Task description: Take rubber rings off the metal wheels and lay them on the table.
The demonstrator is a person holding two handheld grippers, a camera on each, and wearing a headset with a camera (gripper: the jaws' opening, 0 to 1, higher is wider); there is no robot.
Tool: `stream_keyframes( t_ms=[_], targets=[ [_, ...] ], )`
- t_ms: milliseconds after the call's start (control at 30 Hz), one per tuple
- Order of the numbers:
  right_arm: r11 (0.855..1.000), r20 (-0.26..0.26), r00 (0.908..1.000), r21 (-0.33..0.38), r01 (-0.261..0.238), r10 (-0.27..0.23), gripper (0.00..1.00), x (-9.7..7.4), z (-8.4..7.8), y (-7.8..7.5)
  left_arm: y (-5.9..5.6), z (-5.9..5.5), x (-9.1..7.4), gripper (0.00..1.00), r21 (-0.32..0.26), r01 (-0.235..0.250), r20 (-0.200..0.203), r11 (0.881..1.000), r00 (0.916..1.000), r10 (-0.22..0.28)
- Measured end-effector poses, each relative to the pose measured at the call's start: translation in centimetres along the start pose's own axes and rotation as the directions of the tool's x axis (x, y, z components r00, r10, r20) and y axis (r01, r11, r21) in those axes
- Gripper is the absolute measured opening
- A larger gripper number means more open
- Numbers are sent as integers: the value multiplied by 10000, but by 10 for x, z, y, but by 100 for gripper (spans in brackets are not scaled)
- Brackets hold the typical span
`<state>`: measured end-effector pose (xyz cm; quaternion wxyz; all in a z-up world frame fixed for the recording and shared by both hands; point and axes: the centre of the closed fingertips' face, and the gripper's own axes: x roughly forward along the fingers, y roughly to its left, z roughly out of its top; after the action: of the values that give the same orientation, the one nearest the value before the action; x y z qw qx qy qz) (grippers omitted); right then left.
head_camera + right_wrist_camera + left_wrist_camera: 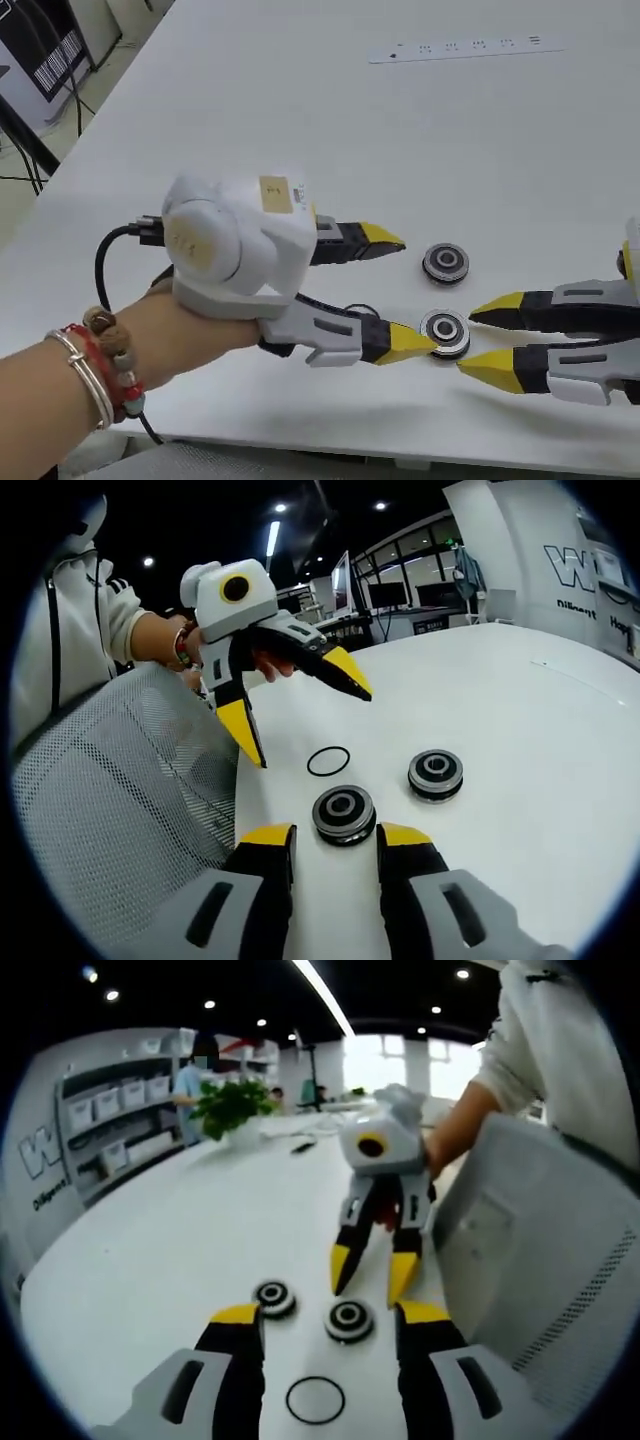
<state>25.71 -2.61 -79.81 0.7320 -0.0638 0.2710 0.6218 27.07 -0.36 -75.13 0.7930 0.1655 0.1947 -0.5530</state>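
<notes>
The left gripper (pixel 415 292) and right gripper (pixel 468 340) have grey jaws, black further along and yellow at the pointed tips. A black cable (pixel 99 265) comes out behind the left jaws. The wrist there wears bead bracelets (pixel 105 365) in red, brown and silver, and the other arm has a white sleeve (pixel 540 1050)

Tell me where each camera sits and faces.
Head view: headset, looking down at table; left gripper, its hand, right gripper show.
Left gripper view: on left gripper, own jaws at bottom, faces right gripper across two wheels.
Right gripper view: the reverse, own jaws at bottom, faces left gripper.
Shared: wheels, loose rubber ring.
</notes>
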Motion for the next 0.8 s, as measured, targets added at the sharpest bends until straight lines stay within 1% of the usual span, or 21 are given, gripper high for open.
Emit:
stream_keyframes(
  t_ms=[100,200,300,367,467,533,633,700,767,800],
  targets=[
    [9999,-87,10000,-148,15,-16,29,1,-4,-1,-4,-3,5,47,-69,165,-56,9998,9998,-165],
    [9993,-158,9999,-362,36,-42,28,3,-6,-3,-7,-7,11,42,42,271,-170,9996,9995,-270],
    [9986,-160,9998,-525,100,-108,27,5,-6,-4,-7,-11,18,38,164,308,-316,9994,9990,-302],
    [9979,-133,9998,-630,168,-176,27,6,-6,-5,-7,-14,22,35,136,336,-435,9993,9985,-330],
    [9964,-169,9996,-827,205,-220,25,7,-6,-7,-6,-17,26,31,132,326,-464,9994,9984,-320],
    [9953,-201,9995,-943,221,-241,24,8,-7,-7,-6,-20,29,29,76,310,-543,9995,9981,-305],
    [9942,-233,9993,-1040,271,-297,23,9,-8,-9,-9,-22,33,29,-18,378,-568,9993,9977,-378],
    [9936,-294,9990,-1083,313,-347,22,10,-9,-11,-12,-25,35,27,60,430,-621,9991,9972,-426],
    [9930,-313,9988,-1131,333,-370,21,10,-9,-11,-12,-28,37,25,142,327,-709,9994,9970,-316],
    [9928,-321,9987,-1146,345,-384,20,10,-9,-11,-9,-24,37,24,-34,120,-453,9999,9989,-121]
  ],
)
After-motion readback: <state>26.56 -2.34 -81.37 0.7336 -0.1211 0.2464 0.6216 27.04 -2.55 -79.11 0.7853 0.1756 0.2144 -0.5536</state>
